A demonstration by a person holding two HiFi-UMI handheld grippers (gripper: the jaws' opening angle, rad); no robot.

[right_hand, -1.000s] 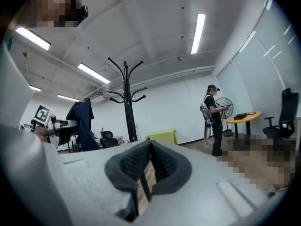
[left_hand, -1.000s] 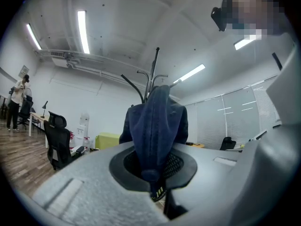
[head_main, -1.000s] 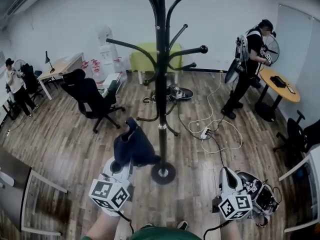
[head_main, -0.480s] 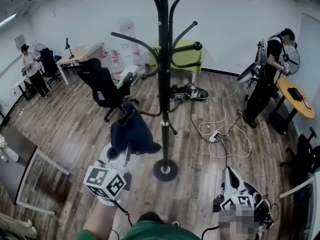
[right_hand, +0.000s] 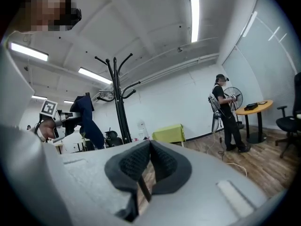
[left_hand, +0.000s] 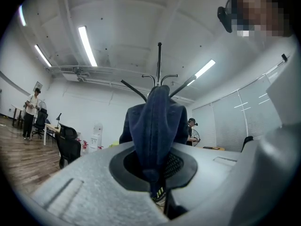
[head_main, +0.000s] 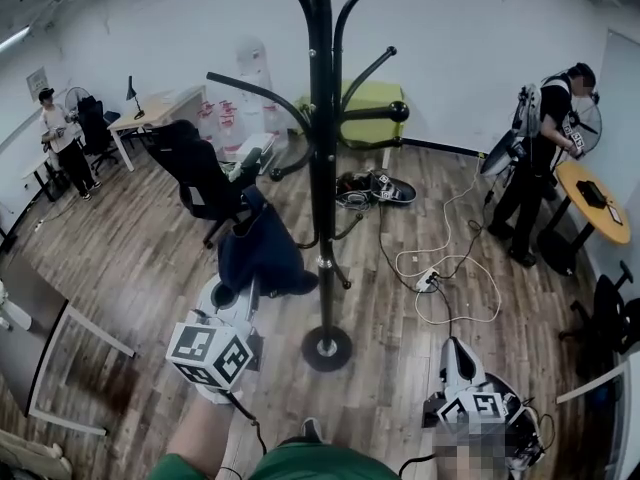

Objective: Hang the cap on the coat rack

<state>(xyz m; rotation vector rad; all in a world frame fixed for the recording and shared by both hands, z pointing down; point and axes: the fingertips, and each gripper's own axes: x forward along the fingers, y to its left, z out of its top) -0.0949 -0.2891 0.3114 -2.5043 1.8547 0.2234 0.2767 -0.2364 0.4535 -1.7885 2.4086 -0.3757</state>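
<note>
1. The left gripper (head_main: 238,296) has its jaws pressed together on a fold at the lower edge of the dark blue fabric cap (head_main: 258,251). The rest of the cap stands up above and beyond the jaws, its cloth limp and creased.
2. The black metal coat rack (head_main: 321,168) stands just beyond the jaws and a little to their right. In the left gripper view the cap covers most of its pole. The cap looks close to the pole, but I cannot tell whether it touches it.
3. The right gripper (right_hand: 145,173) has its jaws shut on nothing. It hangs low, well apart from the cap, and the rack lies ahead of those jaws to their left.
4. The step in hand looks like carrying the cap up to a hook. The long curved arm (head_main: 255,86) reaching out above the left jaws seems the nearest fit.
5. To do it well, lift the cap above that arm's tip, with its hollow side facing the tip. Then lower it so the cloth drapes over the arm.
6. Part the jaws only once the arm bears the cap's weight, because a limp cap held by one edge may slide off.
7. Approach from the side without pushing the pole, which stands on a small round base (head_main: 326,348) and could rock.
</note>
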